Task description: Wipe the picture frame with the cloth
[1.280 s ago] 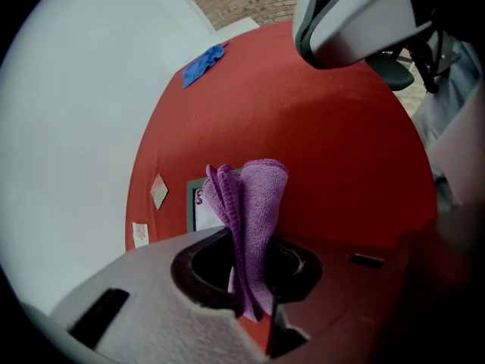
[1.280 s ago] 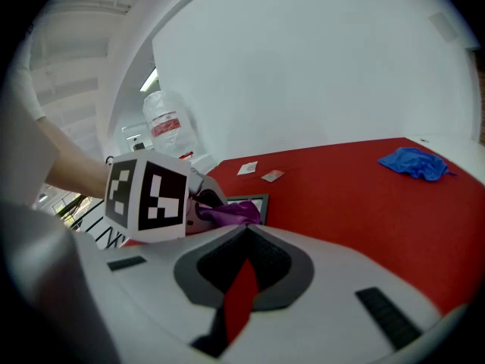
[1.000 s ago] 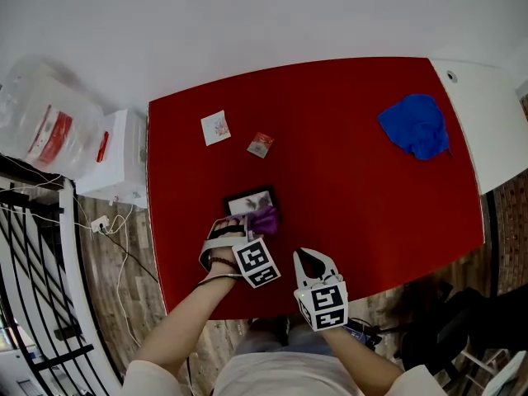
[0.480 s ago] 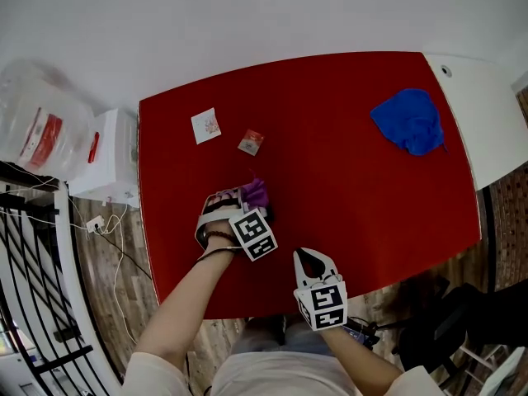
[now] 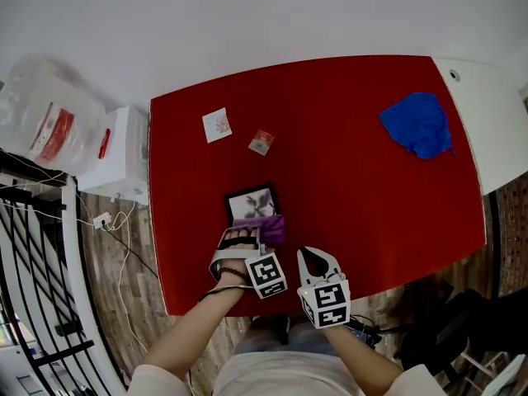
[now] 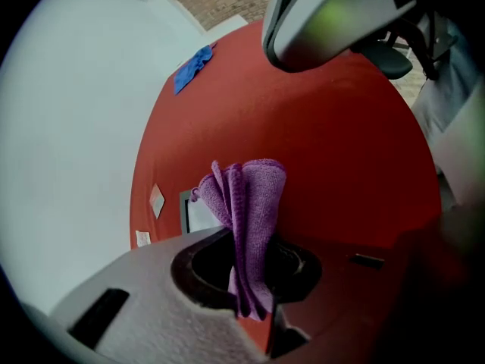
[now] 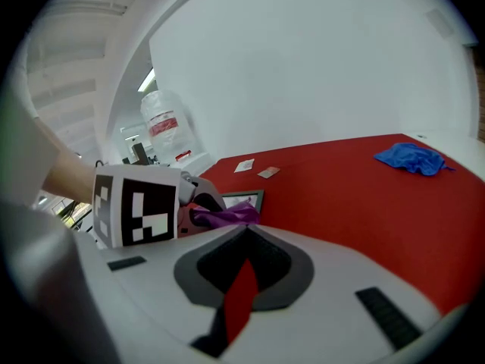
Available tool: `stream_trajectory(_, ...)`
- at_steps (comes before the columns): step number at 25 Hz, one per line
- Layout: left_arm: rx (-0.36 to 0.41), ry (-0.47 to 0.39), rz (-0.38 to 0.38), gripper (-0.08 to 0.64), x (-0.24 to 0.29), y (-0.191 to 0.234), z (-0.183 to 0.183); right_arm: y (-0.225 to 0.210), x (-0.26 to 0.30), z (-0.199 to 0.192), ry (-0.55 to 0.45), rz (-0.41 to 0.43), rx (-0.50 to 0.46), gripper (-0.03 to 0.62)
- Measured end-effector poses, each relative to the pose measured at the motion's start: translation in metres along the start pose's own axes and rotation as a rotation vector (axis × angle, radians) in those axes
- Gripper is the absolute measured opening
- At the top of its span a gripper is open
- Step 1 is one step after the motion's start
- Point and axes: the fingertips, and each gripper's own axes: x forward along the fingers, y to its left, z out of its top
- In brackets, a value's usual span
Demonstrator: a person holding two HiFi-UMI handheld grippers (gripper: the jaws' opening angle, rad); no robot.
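Observation:
The black picture frame (image 5: 250, 204) lies flat on the red table (image 5: 363, 196), towards its near left edge. A purple cloth (image 5: 269, 228) rests on the frame's near edge, and my left gripper (image 5: 261, 233) is shut on it. In the left gripper view the folded purple cloth (image 6: 251, 203) stands up out of the left gripper (image 6: 253, 243), with the picture frame (image 6: 194, 213) just beyond it. My right gripper (image 5: 311, 253) hovers at the table's near edge, to the right of the left one, shut and holding nothing. In the right gripper view the right gripper (image 7: 246, 230) points towards the purple cloth (image 7: 224, 215).
A blue cloth (image 5: 417, 124) lies at the far right of the table. Two small cards (image 5: 216, 126) (image 5: 261, 143) sit at the far left. A white counter (image 5: 495, 114) adjoins the right side. A white box (image 5: 117, 157), a plastic bag (image 5: 45, 120) and a railing stand left of the table.
The left gripper pushed the purple cloth away across the frame, then drew it back to the frame's near edge. The right gripper stayed where it was.

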Motion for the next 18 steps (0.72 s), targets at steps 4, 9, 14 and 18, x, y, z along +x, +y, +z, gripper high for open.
stream_trajectory(4, -0.123, -0.062, 0.025, 0.061, -0.006, 0.012, 0.002, -0.001, -0.003, 0.0, 0.002, -0.002, -0.017, 0.003)
stream_trajectory(9, -0.666, -0.322, 0.028, 0.061, -0.076, 0.018, -0.002, 0.006, -0.025, 0.009, -0.002, 0.007, -0.059, 0.003)
stream_trajectory(14, -1.063, -0.503, 0.092, 0.061, -0.169, -0.011, -0.028, 0.033, -0.06, 0.023, -0.016, 0.049, -0.094, 0.003)
stream_trajectory(18, -1.27, -0.56, 0.163, 0.061, -0.215, -0.021, -0.054, 0.056, -0.081, 0.032, -0.04, 0.054, -0.107, 0.003)
